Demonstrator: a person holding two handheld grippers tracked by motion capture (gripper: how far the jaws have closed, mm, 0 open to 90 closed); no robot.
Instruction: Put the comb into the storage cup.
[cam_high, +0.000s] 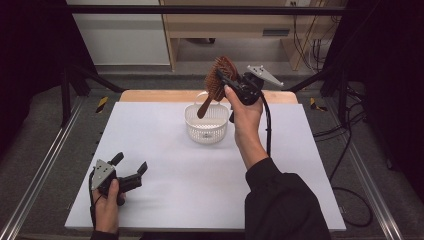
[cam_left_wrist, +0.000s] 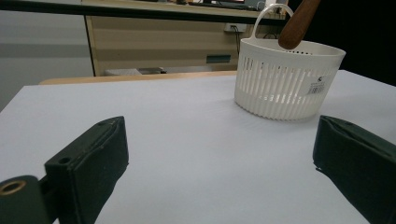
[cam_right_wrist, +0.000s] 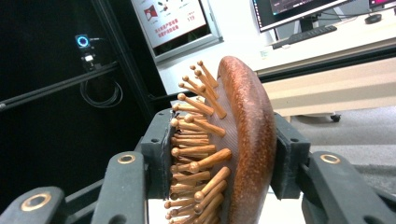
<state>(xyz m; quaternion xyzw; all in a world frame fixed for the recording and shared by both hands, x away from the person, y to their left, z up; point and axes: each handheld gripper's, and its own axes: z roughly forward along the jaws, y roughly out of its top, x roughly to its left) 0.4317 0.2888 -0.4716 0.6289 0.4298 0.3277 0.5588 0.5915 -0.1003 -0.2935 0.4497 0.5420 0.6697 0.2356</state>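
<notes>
White table (cam_high: 165, 165): right gripper (cam_high: 226, 75) pinches the wooden hairbrush (cam_high: 218, 80) by its head, handle tipped toward the basket (cam_high: 206, 123) at 12 o'clock, apparently for lowering inside; left gripper (cam_high: 131, 169), spread, rests at 8 o'clock.

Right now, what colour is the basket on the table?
White. The basket with its slotted wall shows best in the left gripper view.

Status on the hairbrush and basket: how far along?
Done: the right gripper is clamped on the head of the wooden hairbrush and holds it above the white basket, handle tip pointing down at the rim. In hand: the brush is in the air, not resting in the basket. Left: likely lowering it in and letting go. The left gripper sits open on the table, idle.
</notes>
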